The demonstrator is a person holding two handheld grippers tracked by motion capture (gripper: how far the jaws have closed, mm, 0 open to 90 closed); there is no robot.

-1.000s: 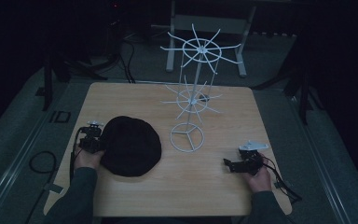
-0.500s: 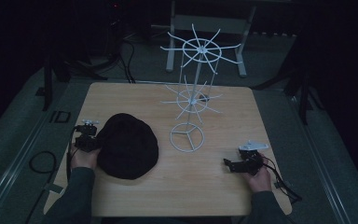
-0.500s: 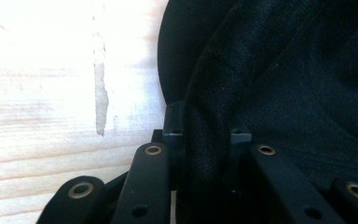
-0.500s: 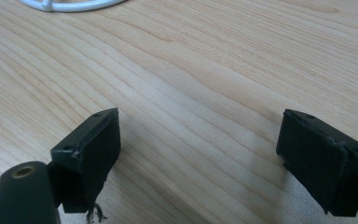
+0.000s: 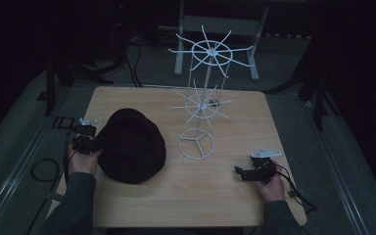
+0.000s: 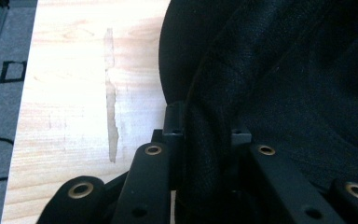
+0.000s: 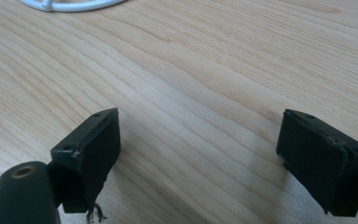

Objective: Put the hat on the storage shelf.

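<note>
Left gripper (image 5: 89, 142) is sitting at lower left of the high view, jaws pinching a fold of the black hat (image 5: 131, 145) at its left rim; in the left gripper view the cloth (image 6: 261, 93) is bunching between the two black jaws, so the clamp is on fabric, not on bare table. Probably gripping the edge because the rim gives a ridge to hold, while the crown is lying too flat to bite.

Right gripper (image 5: 247, 172) is resting low at lower right of the high view, jaws spread wide with nothing between them; the right gripper view is showing only wood grain in the gap (image 7: 196, 154). Likely parked well apart from the hat and waiting for its turn.

Hat is lying on the wooden table (image 5: 225, 196), left of centre, near the stand's ring base (image 5: 197, 144) but seemingly not touching it, though the dim light is making that hard to confirm.

White wire stand (image 5: 203, 103) is standing upright past centre, with spokes fanning out at two levels, all bare, likely meant as pegs for hanging the hat.
</note>
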